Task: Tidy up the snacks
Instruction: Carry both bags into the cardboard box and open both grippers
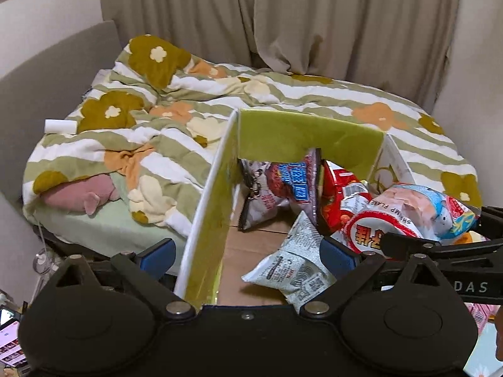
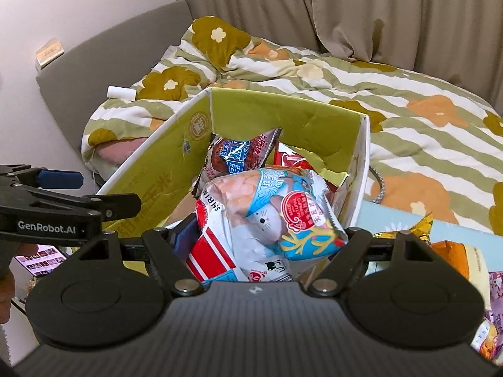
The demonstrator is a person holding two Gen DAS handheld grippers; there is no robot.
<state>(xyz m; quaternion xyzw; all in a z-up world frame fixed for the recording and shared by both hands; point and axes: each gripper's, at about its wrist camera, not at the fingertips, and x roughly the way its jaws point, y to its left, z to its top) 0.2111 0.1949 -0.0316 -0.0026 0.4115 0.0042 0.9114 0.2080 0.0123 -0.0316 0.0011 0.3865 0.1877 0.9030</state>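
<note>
- My right gripper (image 2: 261, 245) straddles the shrimp flakes bag (image 2: 267, 216), poised over the green cardboard box (image 2: 163, 169) — whether the pads press it, I cannot tell.
- My left gripper (image 1: 248, 256) is released, holding nothing; the box's left wall (image 1: 207, 220) stands between its fingers, a grey-white packet (image 1: 295, 270) beside the inner one.
- I'd lower the bag into the bare corner before letting go — dropped on the pile, it may slide out.
- More snacks wait outside on the right (image 2: 456, 257).

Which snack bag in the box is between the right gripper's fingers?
The shrimp flakes bag with the grey mouse picture; the other bags lie deeper in the box.
</note>
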